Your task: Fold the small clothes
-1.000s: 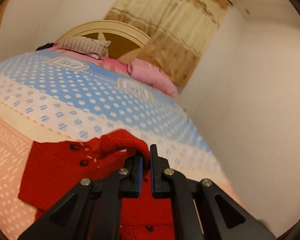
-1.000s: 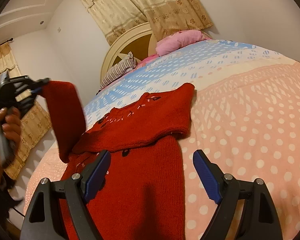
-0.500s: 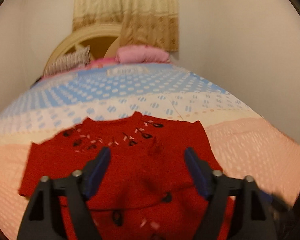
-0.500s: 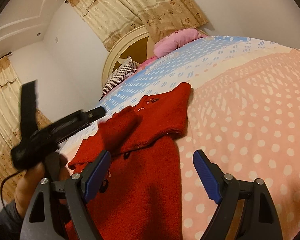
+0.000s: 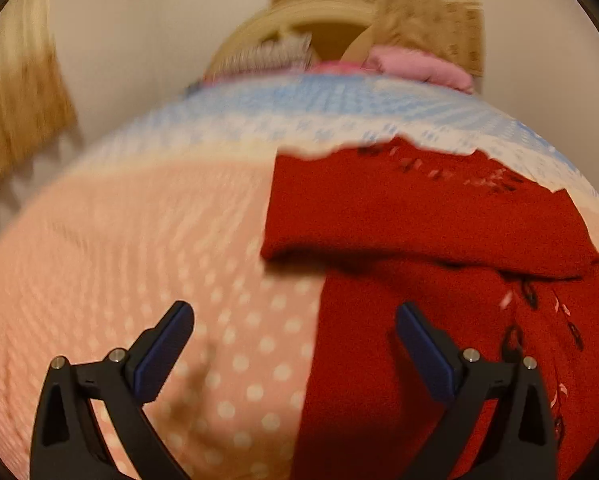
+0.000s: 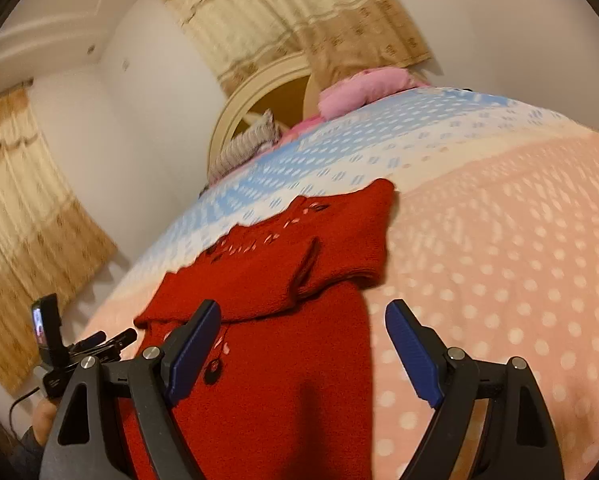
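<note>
So the red knit sweater (image 5: pixel 439 220) is lying flat on the bed (image 5: pixel 119 260), on the pink polka-dot part of the cover with its top edge reaching into the white and blue band. Both sleeves are folded in across the chest, making a thick band that runs crosswise ahead of both sets of tongs, with the body of the sweater running back toward the cameras. The left tongs (image 5: pixel 295 344) are spread wide and their jaws are opening, with nothing pinched: the left blue pad (image 5: pixel 161 356) hangs over bare pink cover, the right pad over the sweater's body, so the garment's left edge runs right up through the gap between them (this view is pretty smeared, so fine detail is a wash). The folded sleeve band sits ahead of these tongs and off to their right. The right tongs (image 6: pixel 303 344) are also released, jaws well apart and empty. Here it's mirrored: the left pad is over the red knit, near a dark button and some pale embroidery, the right pad is over the dotted cover, and the sweater's right edge passes between them. The sleeve fold lies just ahead of the tips, a bit to their left. In the right wrist view you can also spot the other tool low on the far left, beside the sweater's hem end, held in a hand (image 6: pixel 45 420). Beyond the sweater, well ahead of both tongs, there's a pink pillow (image 6: pixel 363 90), a striped pillow (image 6: pixel 247 146) and the rounded headboard (image 6: pixel 259 92).
</note>
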{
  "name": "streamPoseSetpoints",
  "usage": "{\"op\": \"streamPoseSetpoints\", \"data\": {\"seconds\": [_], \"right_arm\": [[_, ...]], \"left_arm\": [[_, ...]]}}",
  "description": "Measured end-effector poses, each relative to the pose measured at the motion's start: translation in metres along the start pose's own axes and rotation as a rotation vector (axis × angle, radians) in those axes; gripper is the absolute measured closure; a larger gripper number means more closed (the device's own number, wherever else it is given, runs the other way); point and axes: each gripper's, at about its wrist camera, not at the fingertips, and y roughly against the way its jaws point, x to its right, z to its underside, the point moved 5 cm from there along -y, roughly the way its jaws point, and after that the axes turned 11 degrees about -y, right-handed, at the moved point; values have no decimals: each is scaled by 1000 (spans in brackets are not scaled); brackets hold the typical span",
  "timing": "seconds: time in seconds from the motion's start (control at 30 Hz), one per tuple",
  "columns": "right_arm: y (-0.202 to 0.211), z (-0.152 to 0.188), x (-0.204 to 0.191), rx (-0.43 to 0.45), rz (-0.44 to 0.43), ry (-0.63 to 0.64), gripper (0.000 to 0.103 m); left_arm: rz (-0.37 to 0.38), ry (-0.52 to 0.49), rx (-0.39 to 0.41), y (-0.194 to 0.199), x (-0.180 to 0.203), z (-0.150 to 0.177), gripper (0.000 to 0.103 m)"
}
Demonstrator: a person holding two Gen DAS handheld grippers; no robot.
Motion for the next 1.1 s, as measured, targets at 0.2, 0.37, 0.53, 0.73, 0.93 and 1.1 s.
{"op": "streamPoseSetpoints", "data": {"seconds": [0.2, 0.37, 0.53, 0.73, 0.93, 1.1], "right_arm": [[-39, -19, -40, -112, 74, 127, 40], [-97, -19, -30, -250, 190, 89, 53], [-119, -3, -25, -273, 284, 149, 73], [-98, -19, -49, -193, 309, 273, 95], [-78, -48, -74, -106, 324, 367, 96], [-70, -70, -88, -67, 308, 382, 96]], "left_arm": [[0, 49, -51, -8, 3, 13, 0], [80, 145, -87, -14, -10, 29, 0], [80, 126, -76, -5, -7, 34, 0], [110, 151, -70, -7, -14, 34, 0], [106, 147, -71, -5, -13, 34, 0], [211, 156, -52, -3, -12, 26, 0]]}}
